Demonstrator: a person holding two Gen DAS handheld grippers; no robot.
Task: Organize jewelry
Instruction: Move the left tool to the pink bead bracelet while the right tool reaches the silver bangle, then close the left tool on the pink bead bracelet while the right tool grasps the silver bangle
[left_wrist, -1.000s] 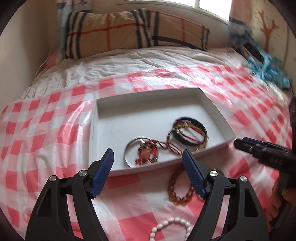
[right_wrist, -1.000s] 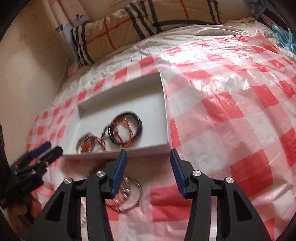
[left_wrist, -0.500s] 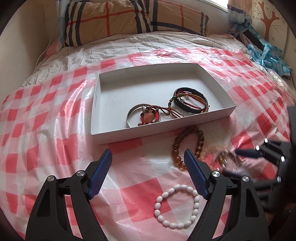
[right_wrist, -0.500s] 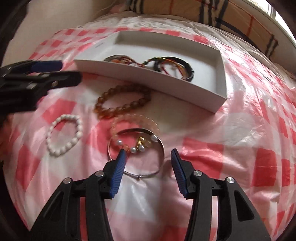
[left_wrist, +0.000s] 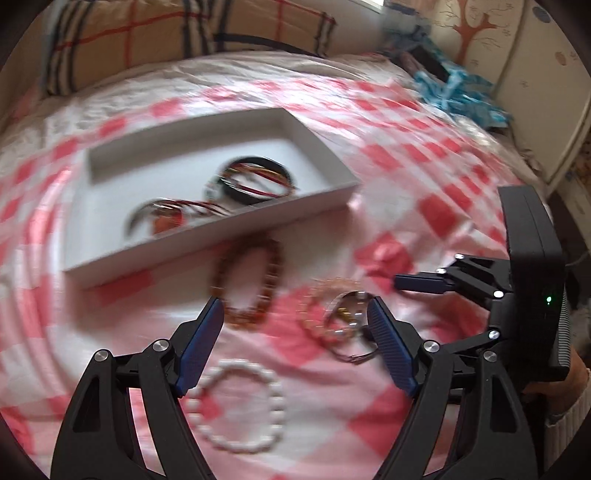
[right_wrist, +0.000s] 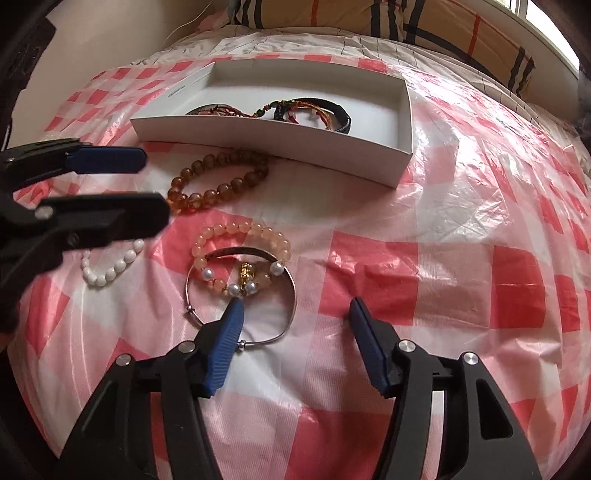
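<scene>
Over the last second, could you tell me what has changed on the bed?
Both grippers swung down from the white box toward the loose bracelets. The right gripper, jaws opening and holding nothing, now hovers at the silver bangle; the left gripper is open and empty. No jewelry moved.

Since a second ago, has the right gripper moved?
Yes. The right gripper drew back from the white box to above the silver bangle; its empty jaws are opening.

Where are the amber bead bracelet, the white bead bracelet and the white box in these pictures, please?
amber bead bracelet (right_wrist: 218, 182): right wrist view, bead strand.
white bead bracelet (left_wrist: 236, 406): left wrist view, left bead strand.
white box (right_wrist: 273, 142): right wrist view, near wall.
</scene>
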